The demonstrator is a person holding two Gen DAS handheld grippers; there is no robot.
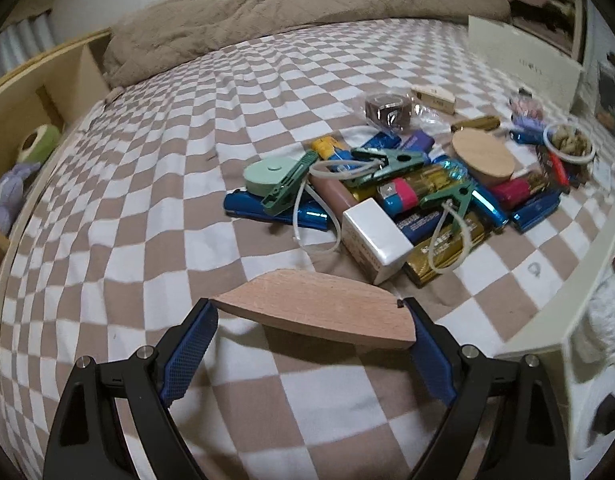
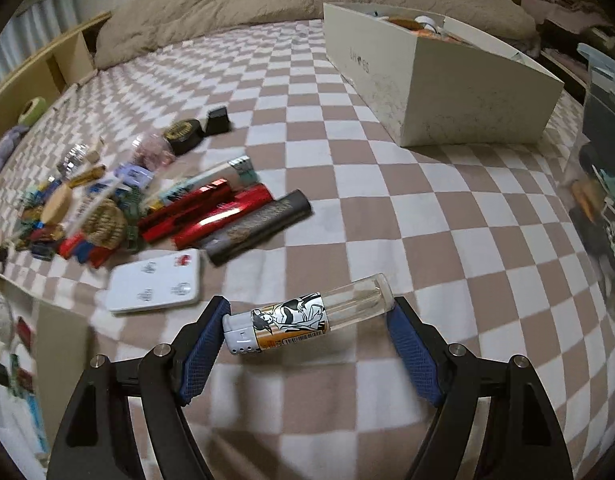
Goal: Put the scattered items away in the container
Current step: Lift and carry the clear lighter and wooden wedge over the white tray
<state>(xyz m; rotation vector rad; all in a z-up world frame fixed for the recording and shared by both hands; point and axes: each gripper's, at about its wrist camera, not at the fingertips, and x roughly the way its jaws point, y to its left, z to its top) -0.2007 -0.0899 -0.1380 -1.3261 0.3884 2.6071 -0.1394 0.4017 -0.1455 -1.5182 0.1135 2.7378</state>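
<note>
Each gripper carries one item above the checked bed (image 1: 147, 184). The left gripper (image 1: 311, 320) has its jaws spread wide and clamped end to end on a wooden piece (image 1: 315, 306), flat and half-moon shaped — gripped along its length, probably because the thin edges offer no better purchase. The right gripper (image 2: 309, 314) holds a lighter (image 2: 307, 314) the same way, one pad on the metal cap, the other on the clear end, so it lies crosswise between the jaws.

The container, a pale box (image 2: 439, 92), stands open at the far right of the bed, well apart from the clutter, with a few things already showing over its rim. I'd guess both loads are bound for it.

The pile (image 1: 407, 184) is what remains of the job. In the left view I count three green clips, one mint tape measure (image 1: 267, 174), one white block (image 1: 375, 236), one round wooden lid (image 1: 483, 156) and several blue and gold wrapped bars — too overlapped to count surely. The right view adds two red tubes (image 2: 211, 212), one dark tube (image 2: 263, 224) and one white case (image 2: 155, 282) lying nearest the gripper. Much remains scattered, so the tidying looks well short of done.
</note>
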